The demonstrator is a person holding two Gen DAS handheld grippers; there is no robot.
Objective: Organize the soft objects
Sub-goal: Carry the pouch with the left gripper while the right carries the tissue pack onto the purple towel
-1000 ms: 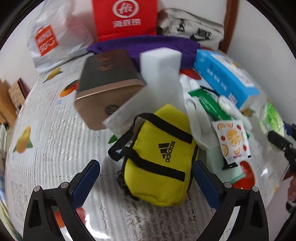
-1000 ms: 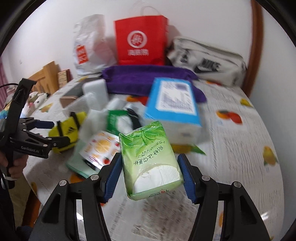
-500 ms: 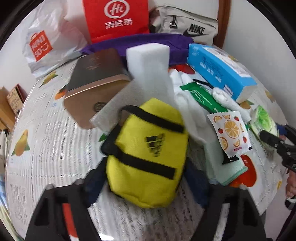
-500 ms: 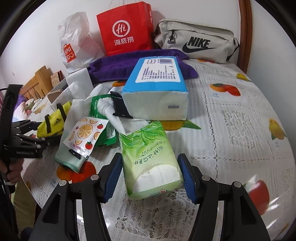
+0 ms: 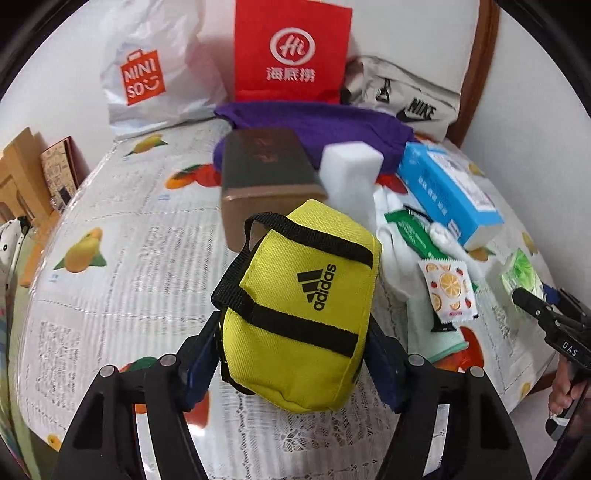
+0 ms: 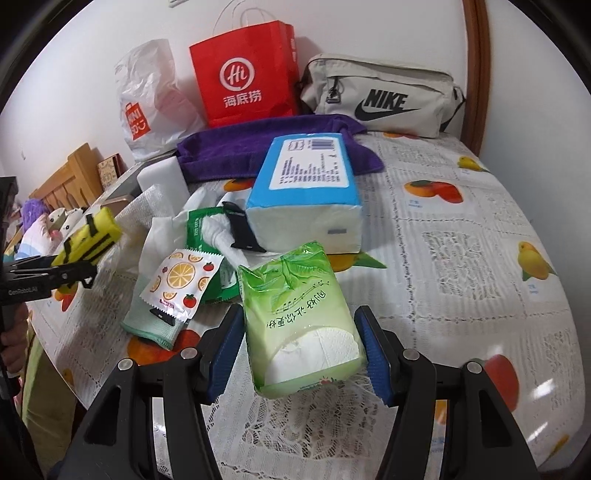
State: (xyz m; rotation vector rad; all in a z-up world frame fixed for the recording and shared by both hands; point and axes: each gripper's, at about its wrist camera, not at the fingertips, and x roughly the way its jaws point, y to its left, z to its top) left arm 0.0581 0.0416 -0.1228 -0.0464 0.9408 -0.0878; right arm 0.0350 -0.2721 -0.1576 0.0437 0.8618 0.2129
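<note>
The left gripper clamps the yellow pouch, lifted off the table, its blue pads hidden behind the fabric; only the right wrist view shows that pouch side-on. The right gripper grips the green tissue pack. Beyond lie a blue tissue box, fruit-print tablecloth, red bag and white wall.

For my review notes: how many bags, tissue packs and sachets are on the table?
Bags: 4, namely Miniso, red, Nike, yellow.
Tissue packs: 2, blue and green.
Sachets: 2, green and orange-print.
Total: 8
</note>
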